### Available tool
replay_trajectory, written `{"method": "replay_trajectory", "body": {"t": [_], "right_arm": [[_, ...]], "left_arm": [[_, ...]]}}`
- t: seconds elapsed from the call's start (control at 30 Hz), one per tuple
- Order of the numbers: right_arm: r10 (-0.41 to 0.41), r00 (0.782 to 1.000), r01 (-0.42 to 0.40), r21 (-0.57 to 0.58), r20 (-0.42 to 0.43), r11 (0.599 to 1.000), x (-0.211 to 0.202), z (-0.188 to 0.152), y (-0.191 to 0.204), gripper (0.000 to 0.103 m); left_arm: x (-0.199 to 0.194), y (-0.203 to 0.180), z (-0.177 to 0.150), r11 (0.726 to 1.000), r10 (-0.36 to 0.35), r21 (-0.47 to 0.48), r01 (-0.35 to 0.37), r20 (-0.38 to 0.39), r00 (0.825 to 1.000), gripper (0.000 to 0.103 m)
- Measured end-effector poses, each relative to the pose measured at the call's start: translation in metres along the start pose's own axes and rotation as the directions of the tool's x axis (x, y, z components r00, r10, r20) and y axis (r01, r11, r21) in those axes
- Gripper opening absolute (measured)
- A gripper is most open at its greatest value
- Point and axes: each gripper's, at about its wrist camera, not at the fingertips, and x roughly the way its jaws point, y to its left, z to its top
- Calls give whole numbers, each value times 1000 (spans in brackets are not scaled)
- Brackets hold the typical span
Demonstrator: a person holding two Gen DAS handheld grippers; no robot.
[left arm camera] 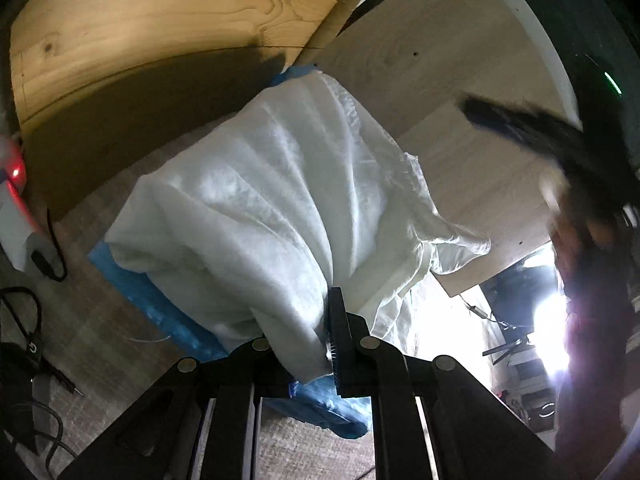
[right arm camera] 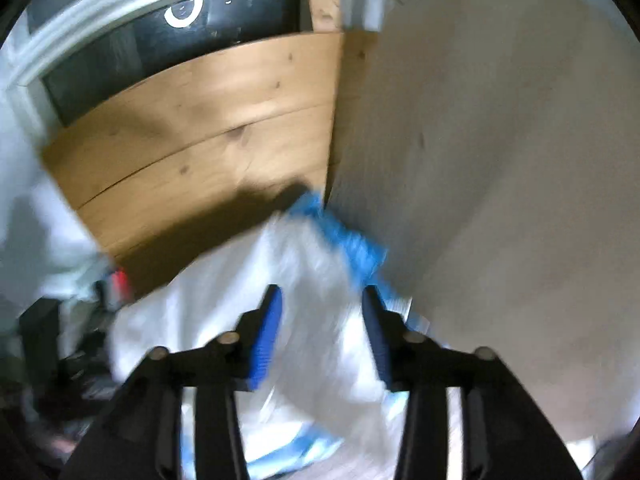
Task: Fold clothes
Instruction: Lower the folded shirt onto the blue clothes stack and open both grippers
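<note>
A white garment (left arm camera: 260,184) lies bunched over a blue cloth (left arm camera: 160,304) on the pale tabletop (left arm camera: 472,168). My left gripper (left arm camera: 320,320) is shut on a gathered fold of the white garment at its near edge; one finger is hidden under the fabric. In the right wrist view, which is motion-blurred, my right gripper (right arm camera: 320,304) is open, its blue pads apart just above the white garment (right arm camera: 200,320), pressing on nothing. The blue cloth (right arm camera: 348,240) shows at the garment's far edge. The right gripper's blurred dark body (left arm camera: 532,136) is at the right of the left wrist view.
Wooden boards (left arm camera: 140,20) stand behind the table. Black cables (left arm camera: 24,320) and a white device with a red light (left arm camera: 16,184) sit at the left. The table's corner (left arm camera: 452,292) drops off at the right, with bright light and a person's sleeve (left arm camera: 580,300) beyond.
</note>
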Motion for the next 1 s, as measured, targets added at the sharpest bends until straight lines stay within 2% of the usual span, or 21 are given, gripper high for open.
{"method": "replay_trajectory", "body": {"t": [0.13, 0.2, 0.23, 0.33, 0.47, 0.53, 0.6, 0.67, 0.7, 0.73, 0.8, 0.9, 0.93, 1.0], "right_arm": [[-37, 993, 47, 82, -116, 996, 31, -60, 0, 43], [-44, 986, 63, 115, -161, 991, 55, -72, -7, 42], [-48, 982, 72, 130, -181, 989, 66, -78, -11, 42], [-82, 982, 103, 118, -171, 988, 75, -73, -13, 42], [-135, 977, 146, 56, -163, 988, 77, -63, -8, 42], [-159, 973, 170, 59, -167, 984, 80, -62, -8, 43], [-170, 970, 186, 79, -174, 979, 84, -62, -11, 43], [-168, 968, 186, 88, -187, 978, 90, -63, -17, 45], [-151, 972, 172, 101, -182, 980, 90, -63, -20, 47], [-135, 975, 157, 113, -177, 981, 90, -63, -23, 47], [-97, 985, 119, 158, -141, 980, 80, -63, -29, 46], [-17, 999, 26, 263, -39, 965, 49, -64, -37, 47], [8, 1000, -10, 298, 9, 954, 38, -66, -38, 48], [13, 998, -35, 319, 69, 947, 28, -65, -37, 48]], "left_arm": [[-17, -11, -9, 994, 53, 93, -50, -28, 998, 17], [-33, -20, -16, 982, 92, 167, -84, -40, 995, 18], [-41, -26, -16, 971, 118, 213, -108, -31, 993, 17], [-68, -46, -13, 921, 190, 346, -182, 10, 982, 17], [-85, -67, 9, 867, 213, 440, -234, 97, 972, 18], [-72, -68, 22, 856, 217, 457, -243, 108, 970, 19], [-37, -58, 27, 844, 259, 478, -242, 30, 965, 19], [-7, -41, 23, 848, 295, 474, -237, -51, 954, 19], [6, -32, 20, 846, 319, 474, -245, -79, 945, 19], [5, -31, 19, 848, 318, 470, -246, -79, 945, 19], [-10, -33, 21, 855, 299, 458, -241, -57, 953, 19], [-44, -46, 23, 845, 273, 476, -244, 10, 962, 26], [-52, -50, 22, 840, 261, 487, -240, 25, 965, 31], [-61, -56, 21, 841, 219, 499, -208, 37, 975, 32]]}}
